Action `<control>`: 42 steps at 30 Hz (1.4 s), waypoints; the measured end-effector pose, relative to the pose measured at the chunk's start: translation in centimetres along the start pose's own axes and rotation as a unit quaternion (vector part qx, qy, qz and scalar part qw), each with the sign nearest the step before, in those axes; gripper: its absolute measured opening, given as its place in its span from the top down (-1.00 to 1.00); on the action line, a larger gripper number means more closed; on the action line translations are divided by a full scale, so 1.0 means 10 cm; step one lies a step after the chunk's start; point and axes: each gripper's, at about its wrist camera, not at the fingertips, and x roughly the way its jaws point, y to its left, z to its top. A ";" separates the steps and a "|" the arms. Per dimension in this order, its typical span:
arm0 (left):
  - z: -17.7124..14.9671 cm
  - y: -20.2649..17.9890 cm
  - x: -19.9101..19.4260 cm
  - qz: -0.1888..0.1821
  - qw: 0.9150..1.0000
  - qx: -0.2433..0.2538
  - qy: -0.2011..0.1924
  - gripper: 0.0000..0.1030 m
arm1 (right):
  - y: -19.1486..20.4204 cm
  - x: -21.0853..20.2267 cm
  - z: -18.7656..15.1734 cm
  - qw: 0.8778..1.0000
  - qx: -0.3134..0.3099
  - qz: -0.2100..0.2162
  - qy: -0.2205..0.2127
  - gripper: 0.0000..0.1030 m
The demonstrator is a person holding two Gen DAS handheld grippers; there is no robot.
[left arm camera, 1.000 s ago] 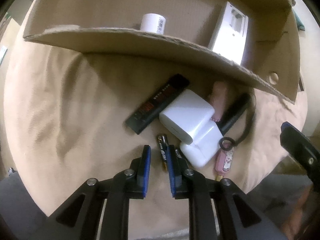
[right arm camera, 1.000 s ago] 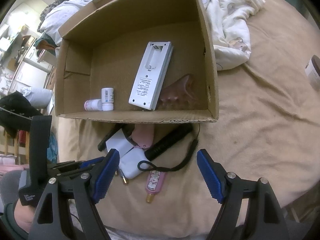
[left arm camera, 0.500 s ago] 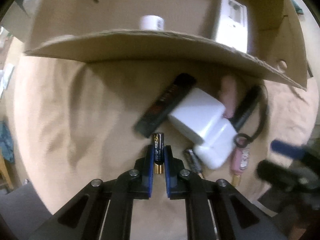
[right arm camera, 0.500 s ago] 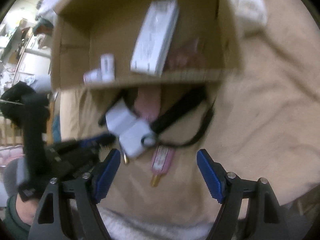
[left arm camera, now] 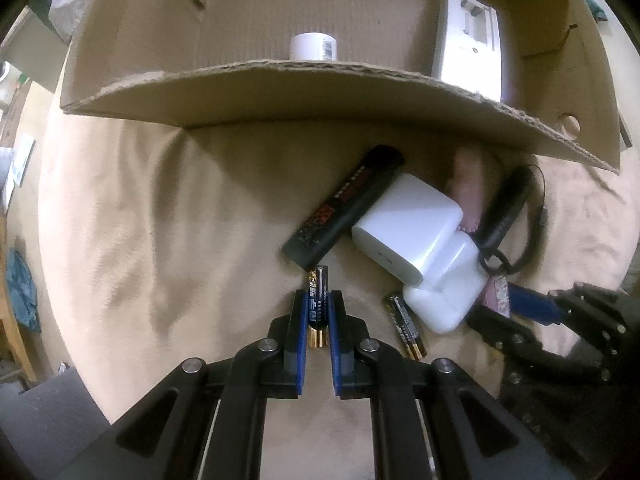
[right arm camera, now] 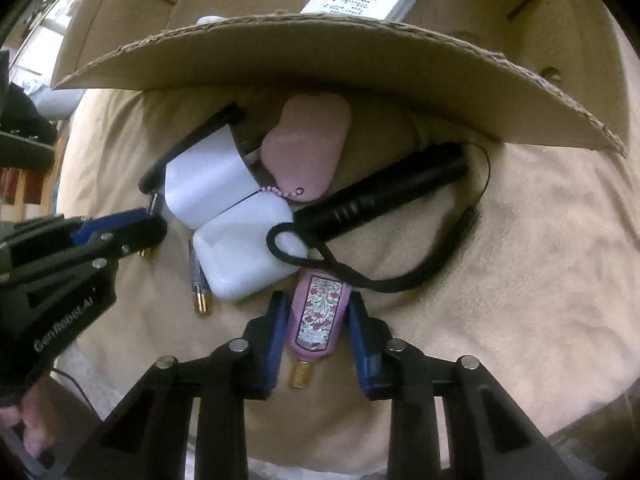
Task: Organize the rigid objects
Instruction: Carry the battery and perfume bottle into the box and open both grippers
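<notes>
My left gripper [left arm camera: 317, 312] is shut on a black and gold battery [left arm camera: 318, 300] just above the tan blanket. A second battery [left arm camera: 405, 327] lies to its right beside two white chargers [left arm camera: 408, 226]. A black remote [left arm camera: 346, 206] and a black flashlight [right arm camera: 384, 194] with a wrist cord lie near the cardboard box [left arm camera: 280, 92]. My right gripper [right arm camera: 317, 312] has closed around a pink floral perfume bottle [right arm camera: 318, 314] lying on the blanket; both pads touch its sides. A pink pouch [right arm camera: 306, 148] lies by the box wall.
Inside the box stand a white pill bottle [left arm camera: 313, 46] and a white flat device [left arm camera: 468, 40]. The box's front wall overhangs the pile. The tan blanket [left arm camera: 160, 220] stretches to the left. My left gripper also shows at the left of the right wrist view [right arm camera: 116, 232].
My left gripper closed on one battery and lifted it slightly. My right gripper moved down and forward to the pink perfume bottle and narrowed from wide open onto its sides.
</notes>
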 end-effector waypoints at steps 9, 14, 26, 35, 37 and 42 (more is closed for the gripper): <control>-0.16 0.05 -0.27 0.011 0.999 0.001 -0.031 0.83 | 0.01 -0.24 -0.28 0.999 -0.011 0.018 -0.024 0.49; -0.21 0.08 -0.46 0.015 0.999 -0.002 -0.042 0.83 | -0.07 -0.37 -0.40 0.999 -0.003 0.030 -0.034 0.49; -0.24 0.22 -1.44 0.030 0.989 0.010 -0.143 0.83 | -0.23 -1.41 -0.42 0.982 0.003 0.091 -0.164 0.49; 0.10 0.26 -1.94 0.020 0.977 0.008 -0.211 0.83 | -0.20 -2.20 -0.02 0.958 -0.001 0.099 -0.269 0.49; 0.24 0.25 -1.92 0.015 0.978 0.010 -0.210 0.83 | -0.16 -2.21 0.14 0.956 -0.003 0.099 -0.275 0.49; 0.54 0.18 -1.68 0.010 0.981 0.011 -0.195 0.83 | -0.24 -1.99 0.51 0.958 0.006 0.090 -0.273 0.49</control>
